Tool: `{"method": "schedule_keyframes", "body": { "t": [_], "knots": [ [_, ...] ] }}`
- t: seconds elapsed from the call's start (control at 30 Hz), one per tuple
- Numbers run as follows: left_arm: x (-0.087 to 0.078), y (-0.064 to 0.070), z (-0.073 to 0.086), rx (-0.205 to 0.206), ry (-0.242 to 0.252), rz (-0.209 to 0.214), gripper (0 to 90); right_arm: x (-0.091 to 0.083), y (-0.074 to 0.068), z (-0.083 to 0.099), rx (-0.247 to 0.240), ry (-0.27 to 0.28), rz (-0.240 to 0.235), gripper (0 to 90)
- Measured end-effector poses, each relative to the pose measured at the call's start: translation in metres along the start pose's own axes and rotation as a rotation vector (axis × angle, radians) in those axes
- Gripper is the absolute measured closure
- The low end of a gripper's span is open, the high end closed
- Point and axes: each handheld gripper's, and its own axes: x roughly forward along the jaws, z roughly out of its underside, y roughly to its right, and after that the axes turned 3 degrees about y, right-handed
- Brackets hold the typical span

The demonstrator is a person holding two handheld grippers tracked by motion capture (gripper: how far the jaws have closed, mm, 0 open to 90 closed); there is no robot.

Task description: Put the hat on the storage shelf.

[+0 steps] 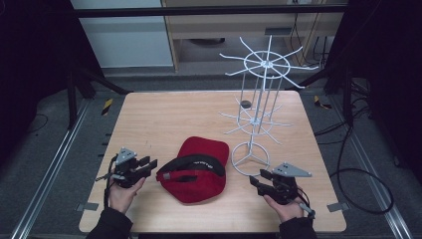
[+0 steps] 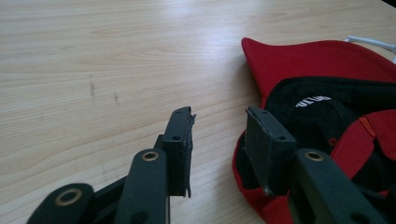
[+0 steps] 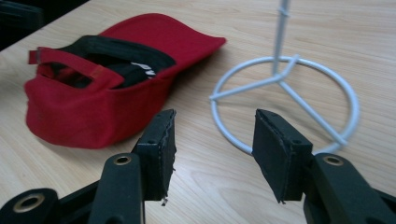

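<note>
step: pre-grasp, judged | left gripper [image 1: 149,164] wide, empty, beside cap [image 1: 199,172] | right gripper [image 1: 257,182] wide, empty, near rack [image 1: 256,107] | next: likely grip cap edge

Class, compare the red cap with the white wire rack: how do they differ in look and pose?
The red cap is soft cloth lying upside down, black lining showing; the white wire rack is rigid, thin metal standing upright. The cap is low and solid; the rack is tall and open. Both rest on the wooden table.

Dim, dark-edged room around a lit table [image 1: 149,114] (pale glare in the left gripper view); near claws blurred.
</note>
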Motion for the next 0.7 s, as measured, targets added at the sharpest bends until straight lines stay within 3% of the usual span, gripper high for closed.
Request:
{"method": "schedule_keyframes", "body": {
  "t": [0.27,0.33,0.63,0.7],
  "knots": [
    [0.020,0.009,0.003,0.046,-0.075,0.032,62.4,0.021,-0.024,-0.007,-0.024,-0.021,-0.058,46.3],
    [0.027,0.010,0.006,0.057,-0.134,0.037,63.2,0.027,-0.031,-0.008,-0.032,-0.026,-0.073,45.6],
    [0.030,0.012,0.010,0.058,-0.214,0.057,84.1,0.054,-0.058,-0.007,-0.060,-0.069,-0.135,43.5],
    [0.030,0.011,0.012,0.045,-0.227,0.084,87.2,0.060,-0.061,-0.006,-0.066,-0.079,-0.132,43.5]
  ]
}}
